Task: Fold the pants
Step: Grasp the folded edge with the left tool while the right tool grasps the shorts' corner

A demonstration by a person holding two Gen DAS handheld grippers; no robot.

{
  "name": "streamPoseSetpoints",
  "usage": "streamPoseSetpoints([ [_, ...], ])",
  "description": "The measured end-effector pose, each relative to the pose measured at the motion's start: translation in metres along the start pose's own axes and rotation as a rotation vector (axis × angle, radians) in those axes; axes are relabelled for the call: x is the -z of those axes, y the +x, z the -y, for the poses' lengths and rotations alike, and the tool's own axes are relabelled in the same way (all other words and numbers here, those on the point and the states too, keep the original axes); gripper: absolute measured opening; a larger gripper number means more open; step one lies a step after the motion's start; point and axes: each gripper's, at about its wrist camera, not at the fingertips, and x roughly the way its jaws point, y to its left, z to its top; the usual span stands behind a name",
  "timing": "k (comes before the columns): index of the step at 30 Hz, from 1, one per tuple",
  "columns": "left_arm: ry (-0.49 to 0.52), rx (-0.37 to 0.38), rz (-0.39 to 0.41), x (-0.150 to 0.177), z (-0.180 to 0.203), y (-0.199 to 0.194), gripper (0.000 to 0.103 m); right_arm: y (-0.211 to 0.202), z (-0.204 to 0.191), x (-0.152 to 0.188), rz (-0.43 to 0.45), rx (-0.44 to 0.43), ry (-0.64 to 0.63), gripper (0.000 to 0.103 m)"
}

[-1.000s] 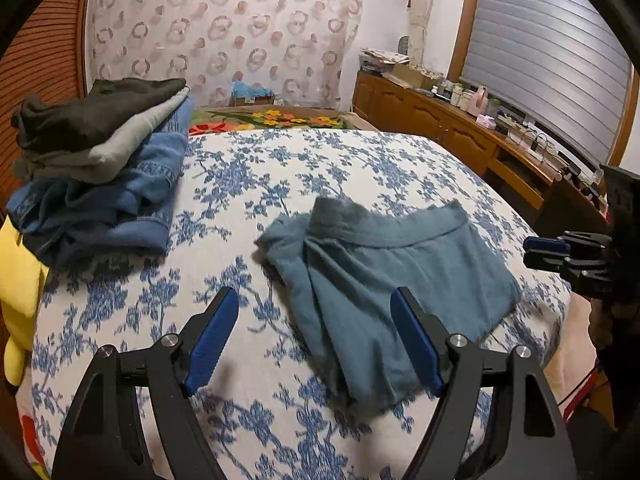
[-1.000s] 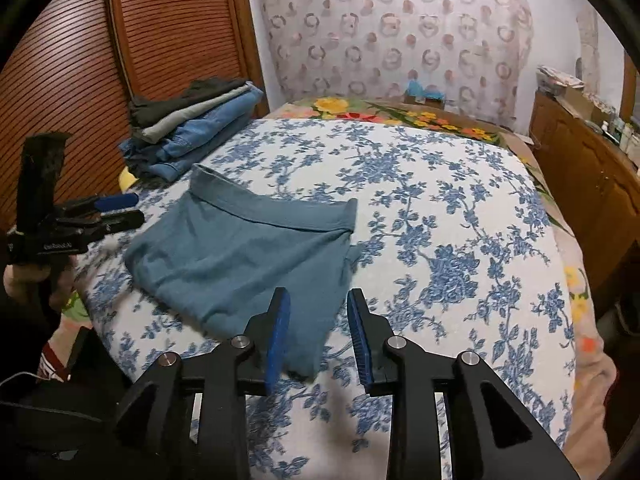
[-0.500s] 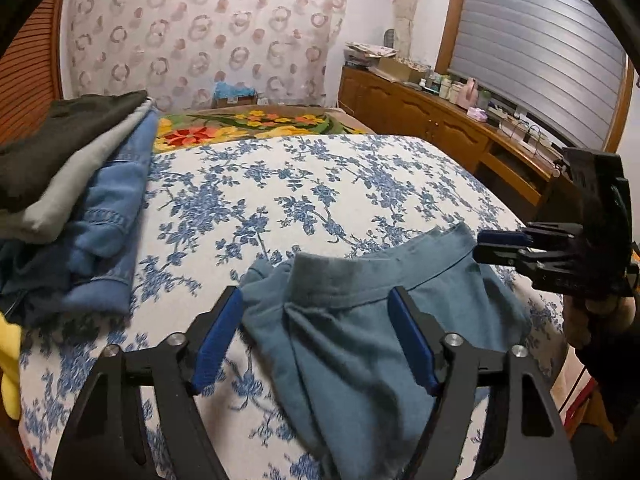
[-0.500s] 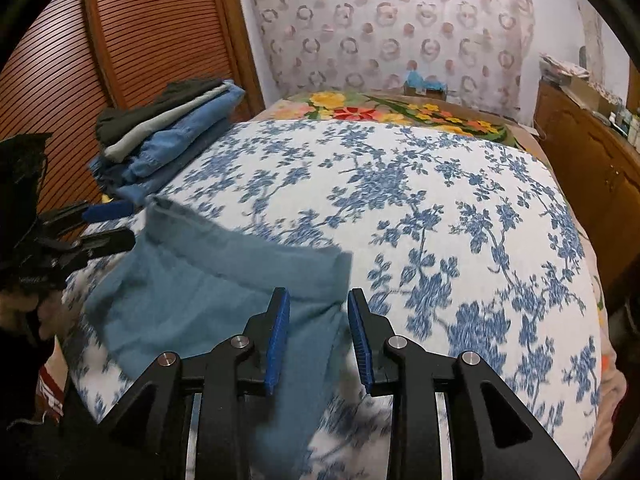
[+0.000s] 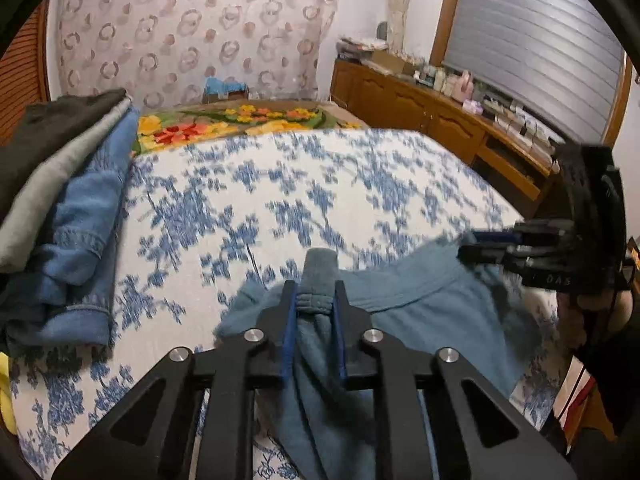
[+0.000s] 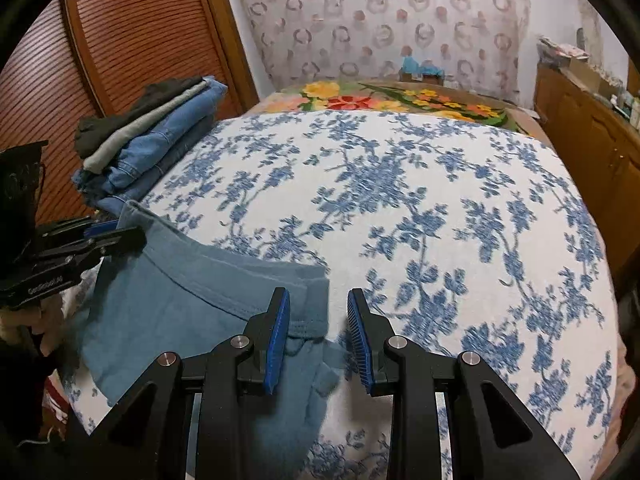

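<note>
One pants [image 5: 420, 312]; left hand-held gripper [image 5: 314, 312] clamps waistband, right hand-held gripper [image 6: 318, 332] spread.

The pants [image 6: 192, 300] were plain teal-blue; the bedspread [image 6: 400, 208] white with blue flowers; at ten o'clock the clothes stack [image 6: 152, 140] ran dark grey, pale grey, denim blue; both grippers' pads [image 6: 278, 336] were blue on black.

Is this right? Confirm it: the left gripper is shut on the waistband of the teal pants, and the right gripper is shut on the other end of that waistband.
Not quite. The left gripper is shut on the waistband of the teal pants, but the right wrist view shows the right gripper open, its fingers either side of the waistband's other end without clamping it.
</note>
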Motion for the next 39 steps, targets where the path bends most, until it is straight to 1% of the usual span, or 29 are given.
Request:
streamPoseSetpoints([
  [1,-0.001,0.006,0.011,-0.003,0.000,-0.002,0.017,0.001,0.001,-0.002,0.003,-0.010,0.001,0.031],
  [2,-0.001,0.009,0.017,-0.005,0.000,-0.004,0.017,0.001,0.000,-0.003,0.010,-0.016,-0.001,0.022],
  [4,0.002,0.010,0.030,-0.009,0.002,-0.007,0.017,0.000,-0.003,-0.005,0.025,-0.018,-0.019,0.015],
  [5,0.002,0.007,0.030,-0.010,0.001,-0.007,0.017,-0.001,-0.004,-0.005,0.038,-0.012,-0.025,0.010],
  [8,-0.011,-0.004,0.026,-0.010,-0.003,-0.005,0.017,-0.006,-0.006,-0.007,0.085,-0.002,-0.038,0.008],
  [10,-0.020,-0.018,0.017,-0.008,-0.007,-0.002,0.017,-0.005,-0.005,-0.007,0.095,0.011,-0.038,0.007],
  [17,-0.045,-0.006,0.009,-0.003,-0.011,-0.005,0.018,0.007,-0.006,-0.007,0.070,0.017,-0.035,0.007],
  [21,-0.039,-0.016,0.020,-0.001,-0.006,-0.011,0.025,0.008,-0.009,-0.009,0.071,0.027,-0.042,0.007],
  [23,-0.032,-0.030,0.031,-0.001,-0.004,-0.016,0.031,0.007,-0.009,-0.008,0.073,0.032,-0.043,0.007],
  [25,-0.031,-0.033,0.042,-0.001,-0.003,-0.019,0.044,0.007,-0.009,-0.009,0.074,0.035,-0.044,0.007],
  [27,-0.034,-0.028,0.053,-0.001,-0.003,-0.023,0.054,0.006,-0.009,-0.008,0.076,0.036,-0.046,0.007],
  [28,-0.034,-0.026,0.057,-0.001,-0.003,-0.024,0.065,0.005,-0.010,-0.008,0.078,0.037,-0.048,0.007],
  [30,-0.032,-0.033,0.061,0.000,-0.003,-0.025,0.082,0.004,-0.011,-0.007,0.079,0.041,-0.052,0.007],
  [32,-0.021,-0.041,0.062,0.002,-0.003,-0.024,0.082,0.003,-0.012,-0.007,0.081,0.044,-0.058,0.007],
  [35,-0.029,-0.060,0.035,0.006,-0.005,-0.017,0.082,0.000,-0.013,-0.006,0.084,0.038,-0.063,0.007],
  [39,-0.033,-0.059,0.017,0.012,-0.005,-0.014,0.082,-0.006,-0.015,-0.003,0.087,0.058,-0.079,0.008],
])
